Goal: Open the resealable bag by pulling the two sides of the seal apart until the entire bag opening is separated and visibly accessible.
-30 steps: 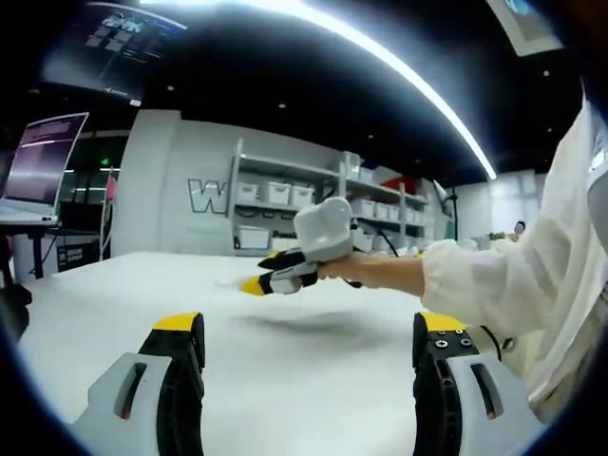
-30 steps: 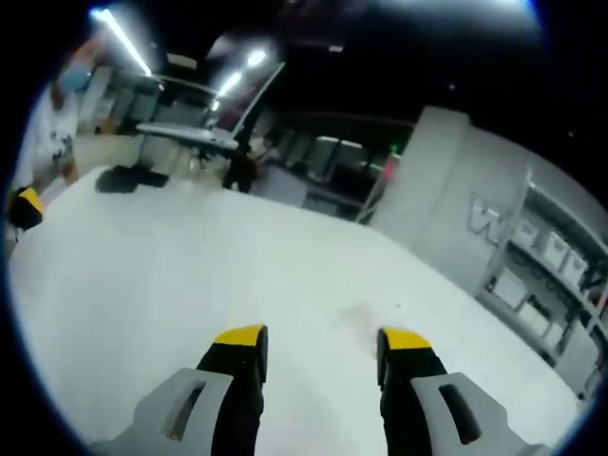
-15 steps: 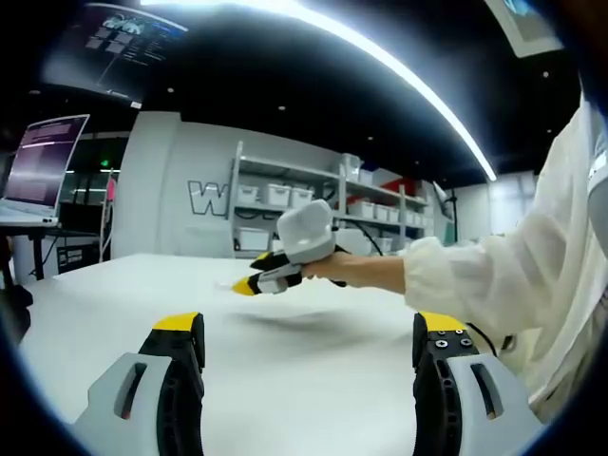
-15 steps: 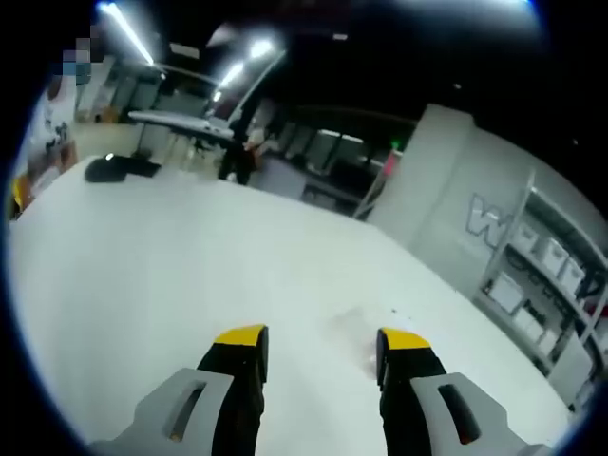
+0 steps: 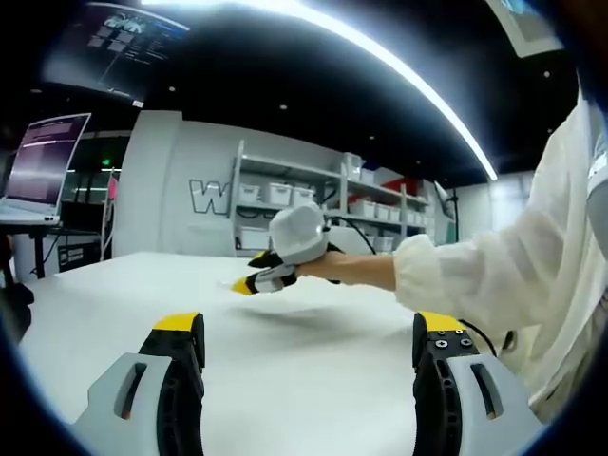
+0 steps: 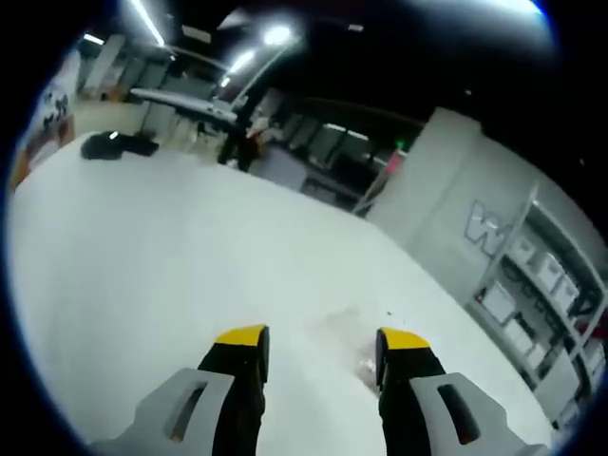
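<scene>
**Both hand-held grippers hovering released over the bench, bag hard to make out**

In the left gripper view, the left hand-held gripper (image 5: 309,344) is hanging low over the white bench (image 5: 313,380) with its jaws spread wide and nothing between them. The right hand-held gripper (image 5: 245,284) is reaching in from the right, carried by a person's hand (image 5: 332,269) in a white sleeve (image 5: 503,275), its yellow tips aiming left and slightly down toward the bench top; from this side I cannot tell how far its jaws are parted.

In the right gripper view, the right hand-held gripper (image 6: 321,344) is showing released jaws with only bench surface between them. Just ahead of those tips a faint, clear patch (image 6: 353,334) is lying flat on the bench; this is probably the resealable bag, but it is too transparent to give its long axis or say which way the seal is facing.

Judging from this, the right hand-held gripper is being held forward and low to line up on the bag, while the left is waiting behind. The seal is not yet gripped.
</scene>
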A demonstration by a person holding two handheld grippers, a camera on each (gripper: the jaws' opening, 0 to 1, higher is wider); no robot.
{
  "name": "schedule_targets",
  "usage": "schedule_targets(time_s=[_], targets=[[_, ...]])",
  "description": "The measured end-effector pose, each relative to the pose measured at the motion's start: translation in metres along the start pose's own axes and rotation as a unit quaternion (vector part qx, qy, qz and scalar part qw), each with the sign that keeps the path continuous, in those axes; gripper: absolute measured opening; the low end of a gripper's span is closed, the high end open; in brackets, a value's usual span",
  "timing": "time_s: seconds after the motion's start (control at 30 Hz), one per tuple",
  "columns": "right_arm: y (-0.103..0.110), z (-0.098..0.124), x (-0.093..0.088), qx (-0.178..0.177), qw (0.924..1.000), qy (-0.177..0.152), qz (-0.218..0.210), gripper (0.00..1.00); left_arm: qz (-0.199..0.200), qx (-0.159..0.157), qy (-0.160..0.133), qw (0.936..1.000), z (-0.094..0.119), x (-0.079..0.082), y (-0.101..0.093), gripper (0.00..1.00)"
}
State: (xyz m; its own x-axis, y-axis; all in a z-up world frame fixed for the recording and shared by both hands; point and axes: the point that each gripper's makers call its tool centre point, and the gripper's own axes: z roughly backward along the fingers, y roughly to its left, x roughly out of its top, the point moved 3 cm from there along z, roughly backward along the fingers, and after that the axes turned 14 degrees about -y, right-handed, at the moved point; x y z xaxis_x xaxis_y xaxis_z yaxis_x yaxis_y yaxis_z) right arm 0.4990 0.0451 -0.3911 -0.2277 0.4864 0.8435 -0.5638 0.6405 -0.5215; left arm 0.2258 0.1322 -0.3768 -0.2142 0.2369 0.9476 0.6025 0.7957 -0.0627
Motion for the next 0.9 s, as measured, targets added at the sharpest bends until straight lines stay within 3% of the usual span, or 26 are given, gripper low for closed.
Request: schedule_targets(time_s=[0.5, 0.63, 0.9], targets=[[-0.004, -0.018, -0.003, 0.010, 0.9966, 0.021, 0.078, 0.42, -0.001, 0.000, 0.000, 1.0000, -0.003, 0.001, 0.012, 0.89], [-0.008, -0.024, -0.001, 0.009, 0.9924, 0.026, 0.120, 0.42, -0.001, 0.001, 0.000, 1.0000, -0.002, 0.002, 0.015, 0.89], [-0.007, -0.029, -0.001, 0.012, 0.9914, 0.031, 0.127, 0.41, 0.004, 0.000, 0.003, 1.0000, -0.002, -0.002, 0.018, 0.89]])
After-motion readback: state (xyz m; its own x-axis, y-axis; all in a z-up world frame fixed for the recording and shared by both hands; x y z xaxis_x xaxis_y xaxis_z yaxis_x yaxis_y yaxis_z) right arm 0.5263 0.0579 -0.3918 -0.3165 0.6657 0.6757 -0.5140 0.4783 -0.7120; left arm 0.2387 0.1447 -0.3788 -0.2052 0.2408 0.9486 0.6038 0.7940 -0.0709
